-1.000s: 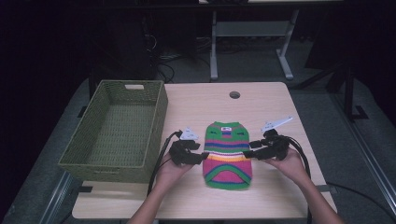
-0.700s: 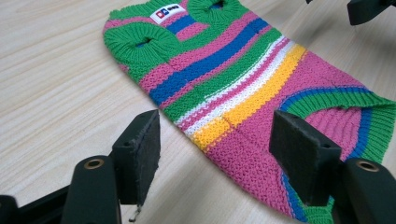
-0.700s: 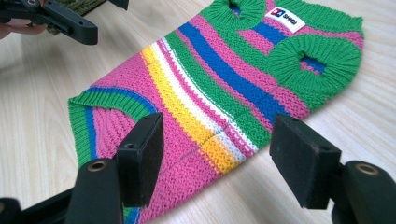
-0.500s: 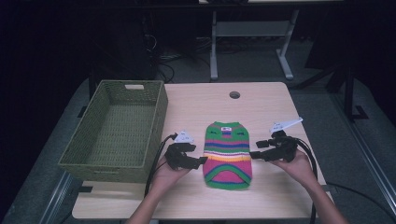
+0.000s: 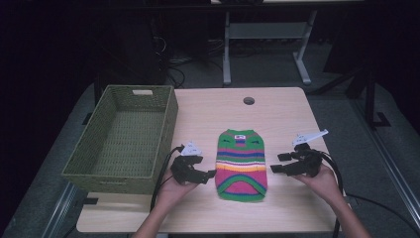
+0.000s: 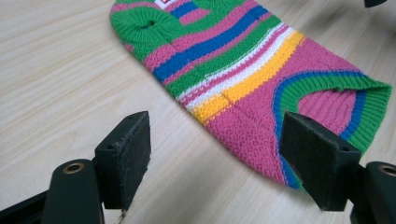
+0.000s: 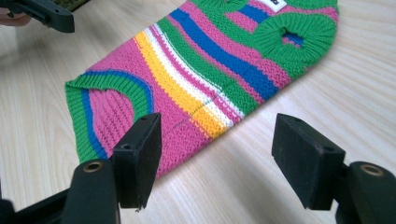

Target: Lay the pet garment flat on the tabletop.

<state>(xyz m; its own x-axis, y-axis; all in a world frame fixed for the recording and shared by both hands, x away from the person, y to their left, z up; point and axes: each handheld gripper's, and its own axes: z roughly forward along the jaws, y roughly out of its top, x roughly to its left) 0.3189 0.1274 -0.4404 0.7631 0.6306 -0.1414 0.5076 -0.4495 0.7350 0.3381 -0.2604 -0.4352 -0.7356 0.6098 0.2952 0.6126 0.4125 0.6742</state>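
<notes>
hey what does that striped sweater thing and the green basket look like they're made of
Striped sweater: knitted yarn, likely wool or acrylic; visible stitch loops and ribbed green edging, matte finish.
Green basket: looks woven, perhaps paper cord or wicker; fine crosshatched weave on walls and floor, matte olive. Exact fibre unclear.

Sweater (image 5: 241, 163) lies flat mid-table (image 5: 287, 114), basket (image 5: 86, 168) at its left, apparently overhanging the table's edge.

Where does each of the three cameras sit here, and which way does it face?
High view: above the person's side, facing forward and down on the table, basket and striped knit garment; forearms, left gripper and right gripper show.
Left gripper view: on the left gripper, facing the garment's edge; open jaws show.
Right gripper view: on the right gripper, facing the opposite edge; open jaws show.
Shared: the garment.
</notes>
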